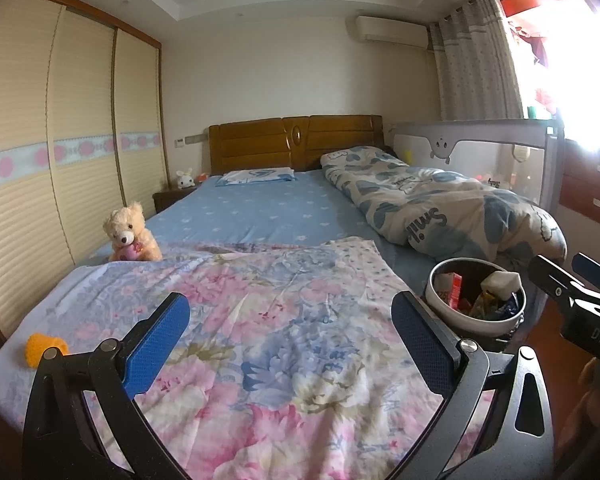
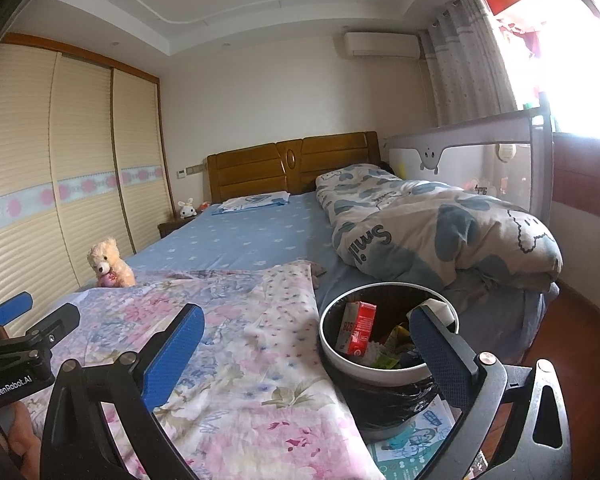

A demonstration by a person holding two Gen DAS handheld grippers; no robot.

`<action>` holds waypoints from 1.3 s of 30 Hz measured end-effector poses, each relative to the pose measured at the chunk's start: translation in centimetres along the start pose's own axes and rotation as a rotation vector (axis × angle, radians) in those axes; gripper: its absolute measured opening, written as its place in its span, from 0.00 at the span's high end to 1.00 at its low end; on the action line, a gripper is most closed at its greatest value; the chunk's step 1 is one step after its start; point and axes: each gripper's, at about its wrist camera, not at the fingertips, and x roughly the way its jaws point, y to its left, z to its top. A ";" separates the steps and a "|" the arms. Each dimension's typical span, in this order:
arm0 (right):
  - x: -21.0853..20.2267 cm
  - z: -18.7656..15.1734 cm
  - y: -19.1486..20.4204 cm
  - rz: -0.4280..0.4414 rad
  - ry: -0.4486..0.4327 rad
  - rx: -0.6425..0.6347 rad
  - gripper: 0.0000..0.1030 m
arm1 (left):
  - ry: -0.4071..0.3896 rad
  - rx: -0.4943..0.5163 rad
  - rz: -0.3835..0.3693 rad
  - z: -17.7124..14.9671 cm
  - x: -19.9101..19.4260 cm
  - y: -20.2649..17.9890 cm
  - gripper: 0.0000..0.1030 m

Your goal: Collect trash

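A round white-rimmed trash bin (image 2: 384,372) with a black liner stands at the bed's foot on the right; it also shows in the left wrist view (image 1: 452,308). Inside lie a red carton (image 2: 360,328), a white wad (image 1: 502,280) and crumpled wrappers (image 2: 396,344). My left gripper (image 1: 290,332) is open and empty over the floral blanket (image 1: 260,340). My right gripper (image 2: 306,340) is open and empty, its right finger just in front of the bin. A small orange object (image 1: 46,348) lies at the blanket's left edge.
A teddy bear (image 1: 130,232) sits on the bed's left side. A rolled duvet (image 2: 440,232) lies along the right, with a bed rail (image 2: 480,152) behind. Wardrobe doors (image 1: 40,140) line the left wall. A printed sheet (image 2: 412,440) lies under the bin.
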 end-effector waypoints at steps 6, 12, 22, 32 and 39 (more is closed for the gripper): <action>0.0 0.1 0.1 0.004 0.001 0.000 0.00 | 0.001 0.000 -0.004 0.1 0.0 0.2 0.00; 0.0 0.1 0.1 0.002 0.001 -0.001 0.00 | 0.002 0.002 -0.005 0.2 0.1 0.3 0.00; -0.1 0.1 0.2 0.005 -0.005 0.002 0.00 | 0.004 0.006 -0.005 0.1 0.1 0.3 0.00; -0.1 0.1 0.2 0.004 -0.003 0.003 0.00 | 0.005 0.006 -0.005 0.1 0.2 0.3 0.00; 0.0 0.1 0.1 0.004 -0.002 0.004 0.00 | 0.007 0.007 -0.007 0.0 0.2 0.3 0.00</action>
